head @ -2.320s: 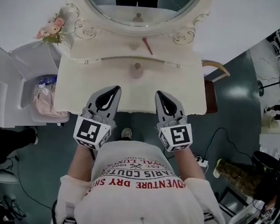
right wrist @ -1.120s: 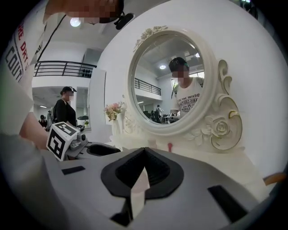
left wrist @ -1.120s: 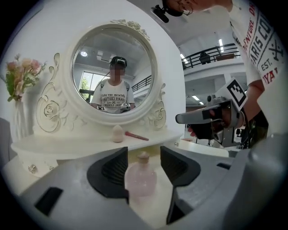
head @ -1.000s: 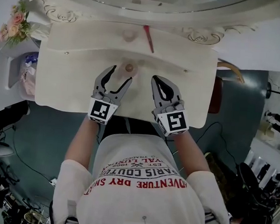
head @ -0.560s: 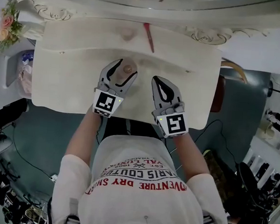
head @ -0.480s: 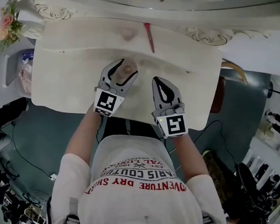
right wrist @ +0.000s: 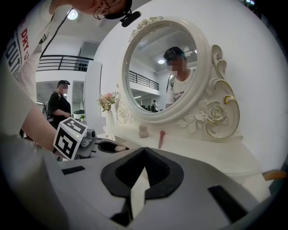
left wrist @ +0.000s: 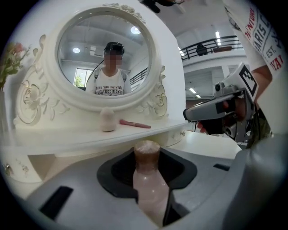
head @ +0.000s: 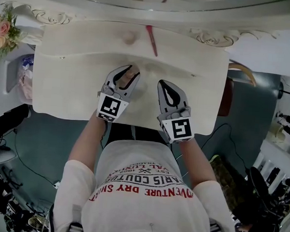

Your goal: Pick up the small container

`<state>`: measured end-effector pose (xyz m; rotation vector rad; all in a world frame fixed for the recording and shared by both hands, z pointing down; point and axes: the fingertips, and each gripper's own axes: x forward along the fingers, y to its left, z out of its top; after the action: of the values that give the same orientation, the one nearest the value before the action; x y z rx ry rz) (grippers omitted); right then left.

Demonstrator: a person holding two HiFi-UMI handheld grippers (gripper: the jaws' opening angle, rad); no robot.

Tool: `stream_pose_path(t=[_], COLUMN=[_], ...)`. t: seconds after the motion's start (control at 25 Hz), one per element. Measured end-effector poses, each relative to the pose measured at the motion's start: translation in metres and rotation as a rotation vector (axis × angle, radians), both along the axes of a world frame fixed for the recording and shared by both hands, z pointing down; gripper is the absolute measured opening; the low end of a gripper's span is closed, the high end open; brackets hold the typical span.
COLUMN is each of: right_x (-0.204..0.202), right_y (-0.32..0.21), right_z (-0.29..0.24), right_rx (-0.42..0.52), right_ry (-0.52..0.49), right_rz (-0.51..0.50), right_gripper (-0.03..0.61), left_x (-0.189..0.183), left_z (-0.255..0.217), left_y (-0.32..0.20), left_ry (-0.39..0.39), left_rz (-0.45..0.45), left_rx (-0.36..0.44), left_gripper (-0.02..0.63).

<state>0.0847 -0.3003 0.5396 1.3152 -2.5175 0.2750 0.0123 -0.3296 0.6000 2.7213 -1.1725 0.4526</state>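
Reaches deeper over the dressing table (head: 63,87) than moments earlier and is closing the jaws of the left gripper (head: 131,71) onto the small container (left wrist: 147,179), upright on its top; holds the right gripper (head: 164,83) alongside, jaws together, empty.

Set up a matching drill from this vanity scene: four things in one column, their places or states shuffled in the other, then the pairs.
1 small container
2 pink stick
3 flowers
4 right gripper

a jaws together, empty
b left of the mirror
c between the jaws of the left gripper
d lying on the upper shelf

Pairs: 1-c, 2-d, 3-b, 4-a. The left jaws are closing on the small container.
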Motion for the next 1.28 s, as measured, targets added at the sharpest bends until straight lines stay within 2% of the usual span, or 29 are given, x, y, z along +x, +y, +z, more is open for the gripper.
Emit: stream_pose_path(t=[0.36,0.52,0.68,0.96,1.28], right_x=[0.003,0.001,0.004,0.010,0.011], right_y=[0.001,0.001,0.005,0.009,0.020], right_z=[-0.004,-0.018,-0.024,-0.053,-0.105], right_rx=[-0.002,0.042,0.039,0.062,0.177], right_ry=[0.014,0.011,0.040,0.017,0.021], right_rz=[0.018,0.020,0.039,0.105,0.143], right_gripper=[-0.002,-0.002,-0.002,-0.002,-0.002], left_x=[-0.001,-0.003,0.000,-0.007,-0.037], left_z=[0.001,-0.012,-0.038,-0.105,-0.176], left_y=[-0.002,0.002,0.010,0.026,0.040], left_ry=[-0.035,-0.049,-0.045,0.002,0.009], left_rz=[-0.001,0.005,0.024,0.046,0.027], left_rx=[-0.051,-0.025,0.002,0.045,0.100], left_gripper=[0.138,0.138,0.138,0.138,0.138])
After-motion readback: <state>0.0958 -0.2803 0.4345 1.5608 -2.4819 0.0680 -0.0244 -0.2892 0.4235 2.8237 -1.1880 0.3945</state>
